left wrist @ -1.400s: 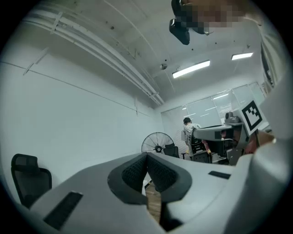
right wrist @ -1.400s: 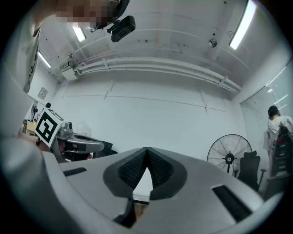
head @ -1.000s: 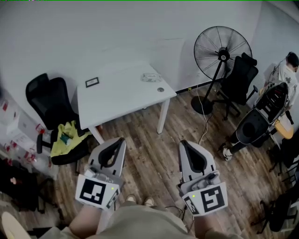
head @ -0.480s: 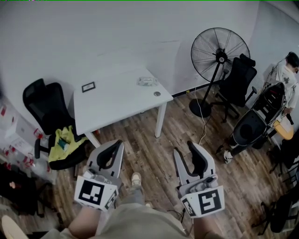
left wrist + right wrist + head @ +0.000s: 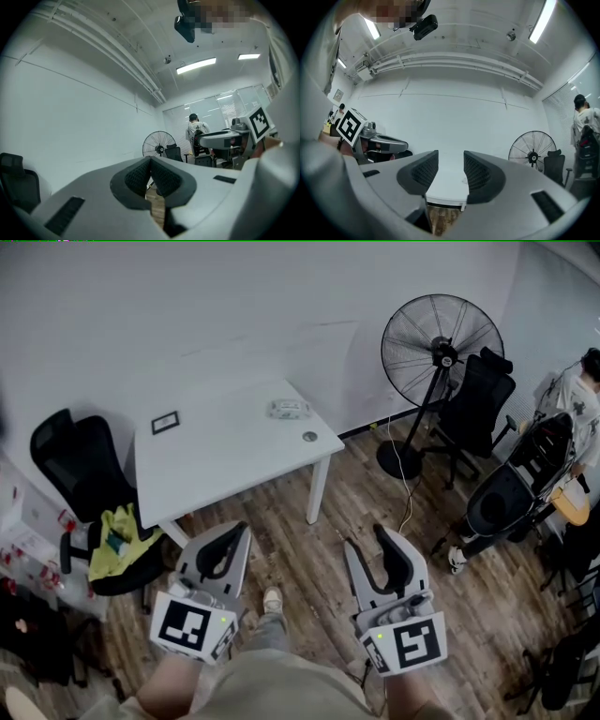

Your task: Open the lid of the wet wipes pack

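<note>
- Spreads the right gripper wide just now, nothing between its jaws; holds the left gripper pressed together, empty.
- Stands nearer the white table than a second ago, well out of reach; reads as approach, lid untouched.
- Finds the wet wipes pack flat near the table's far right corner, long axis left to right; lid side too small to tell.

Fan, chair, perhaps yellow cloth
</note>
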